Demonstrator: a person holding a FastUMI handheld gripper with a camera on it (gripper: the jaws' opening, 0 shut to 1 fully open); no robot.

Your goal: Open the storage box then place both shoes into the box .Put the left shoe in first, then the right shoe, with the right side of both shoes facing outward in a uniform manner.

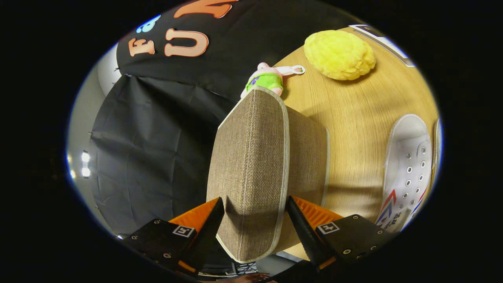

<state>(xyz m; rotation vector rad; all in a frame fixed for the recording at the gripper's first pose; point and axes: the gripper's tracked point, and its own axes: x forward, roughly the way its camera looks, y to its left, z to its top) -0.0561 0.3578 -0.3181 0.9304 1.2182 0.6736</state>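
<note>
Brown woven-fabric storage box (251,169) with pale trim sits between the gripper (255,214) fingers, its lid or flap panel edge-on and running away from the fingers over the wooden table (353,129). Both fingers (210,224) flank the panel's near end and look closed on it, though actual contact on each side is hard to confirm. White canvas shoe (406,173) with eyelets and red-blue stripes lies on the table, off to the right of the box and well apart from it. Beyond the box's far end, a small pink plush toy (267,78) in green; further right of that, a fluffy yellow plush (340,55) near the table's far edge. Left of the box hangs the black cloth booth wall (157,149), with grey wall and bright lights past it. Gripper points roughly level along the box, rolled to one side.
</note>
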